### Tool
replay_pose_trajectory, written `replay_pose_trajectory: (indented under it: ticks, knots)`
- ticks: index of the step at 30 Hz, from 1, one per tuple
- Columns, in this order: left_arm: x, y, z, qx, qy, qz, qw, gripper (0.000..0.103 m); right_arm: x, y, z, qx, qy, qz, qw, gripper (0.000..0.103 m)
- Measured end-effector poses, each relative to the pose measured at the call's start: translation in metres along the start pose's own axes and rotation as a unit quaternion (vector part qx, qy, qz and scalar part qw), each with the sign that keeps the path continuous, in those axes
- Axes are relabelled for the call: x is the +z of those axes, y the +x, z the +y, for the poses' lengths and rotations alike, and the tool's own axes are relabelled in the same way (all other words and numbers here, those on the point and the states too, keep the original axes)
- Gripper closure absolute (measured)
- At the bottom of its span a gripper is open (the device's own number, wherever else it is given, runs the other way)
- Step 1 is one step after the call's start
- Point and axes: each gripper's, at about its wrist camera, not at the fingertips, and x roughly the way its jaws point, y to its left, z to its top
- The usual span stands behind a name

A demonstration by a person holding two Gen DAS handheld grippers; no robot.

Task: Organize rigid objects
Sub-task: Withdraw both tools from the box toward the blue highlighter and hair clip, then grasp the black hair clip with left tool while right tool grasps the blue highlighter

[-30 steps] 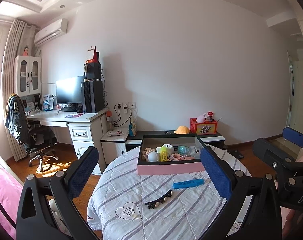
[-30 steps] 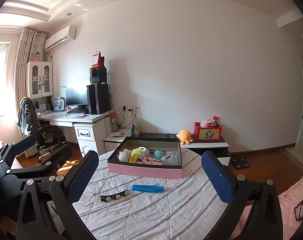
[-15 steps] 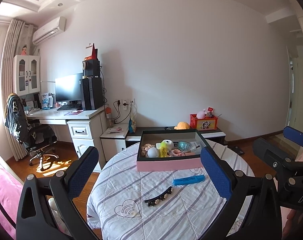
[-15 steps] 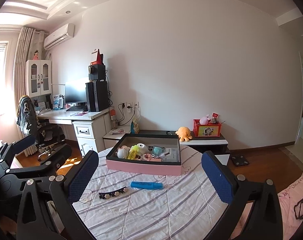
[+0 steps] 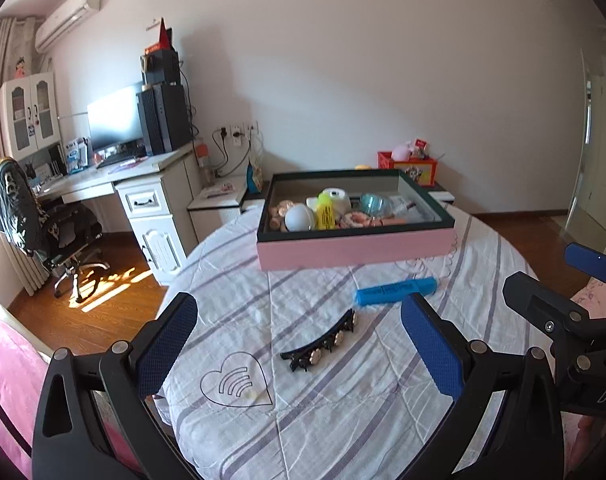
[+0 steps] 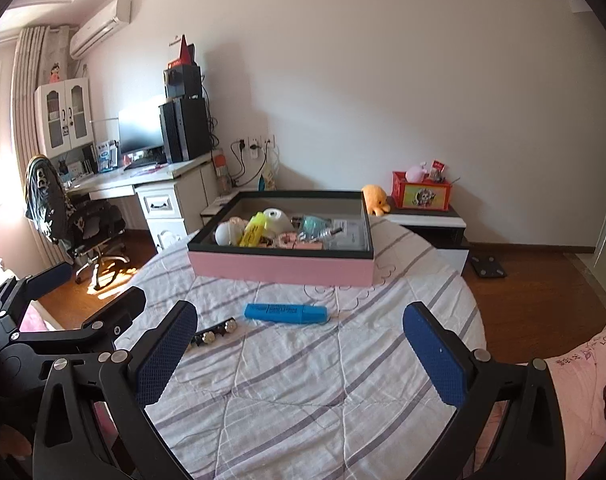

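A blue highlighter (image 5: 395,290) (image 6: 286,313) lies on the round table's striped cloth (image 5: 343,392) (image 6: 303,380), in front of a pink box (image 5: 355,246) (image 6: 281,266) with a dark rim that holds several small items. A black hair clip with pale beads (image 5: 319,342) (image 6: 213,334) lies nearer, left of the highlighter. My left gripper (image 5: 299,342) is open above the table, with the clip between its fingers in its own view. My right gripper (image 6: 299,346) is open too, held over the cloth short of the highlighter. Neither holds anything.
A white desk (image 5: 115,178) with a monitor and computer tower stands at the left, an office chair (image 5: 51,220) beside it. A low cabinet (image 6: 431,220) behind the table carries a red box and an orange plush toy. Pink bedding (image 5: 7,380) lies at the near left.
Both grippers have tilted down and moved closer to the table, so the clip, highlighter and box look larger and lower in view. Both stayed open; nothing on the table moved.
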Motion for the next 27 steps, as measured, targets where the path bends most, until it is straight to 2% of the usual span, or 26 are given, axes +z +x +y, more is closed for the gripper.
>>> replay_pose_trajectory:
  ticks: [5, 8, 15, 18, 19, 20, 22, 23, 24, 26, 27]
  knots:
    - [-0.021, 0.053, 0.001, -0.025, -0.001, 0.081, 0.9964, 0.000, -0.018, 0.048, -0.005, 0.004, -0.001, 0.062, 0.998, 0.000]
    - [-0.030, 0.078, 0.000, -0.036, 0.003, 0.111, 0.9932, 0.000, -0.026, 0.073, -0.009, 0.005, 0.000, 0.091, 0.996, 0.000]
    - [-0.046, 0.118, 0.001, -0.026, 0.033, 0.156, 0.9868, 0.000, -0.038, 0.114, -0.013, 0.008, 0.000, 0.136, 0.991, 0.000]
    - [-0.045, 0.125, 0.007, -0.042, 0.018, 0.158, 0.9863, 0.000, -0.035, 0.125, -0.017, 0.009, 0.000, 0.143, 0.990, 0.000]
    - [-0.043, 0.126, 0.006, -0.045, 0.022, 0.155, 0.9866, 0.003, -0.034, 0.129, -0.018, 0.009, -0.002, 0.146, 0.989, 0.000]
    - [-0.042, 0.127, 0.004, -0.050, 0.028, 0.152, 0.9866, 0.007, -0.034, 0.133, -0.018, 0.008, -0.004, 0.150, 0.989, 0.000]
    - [-0.039, 0.129, -0.002, -0.074, 0.037, 0.146, 0.9858, 0.039, -0.031, 0.141, -0.017, 0.006, -0.016, 0.158, 0.987, 0.000]
    - [-0.038, 0.128, -0.004, -0.085, 0.040, 0.141, 0.9855, 0.048, -0.030, 0.146, -0.016, 0.005, -0.024, 0.161, 0.987, 0.000]
    - [-0.037, 0.128, -0.007, -0.091, 0.044, 0.137, 0.9854, 0.063, -0.029, 0.151, -0.015, 0.003, -0.032, 0.166, 0.986, 0.000]
    - [-0.035, 0.127, -0.008, -0.081, 0.039, 0.129, 0.9876, 0.079, -0.027, 0.161, -0.013, 0.000, -0.053, 0.177, 0.983, 0.000]
    - [-0.034, 0.126, -0.006, -0.072, 0.029, 0.126, 0.9890, 0.083, -0.026, 0.166, -0.011, 0.001, -0.066, 0.183, 0.981, 0.000]
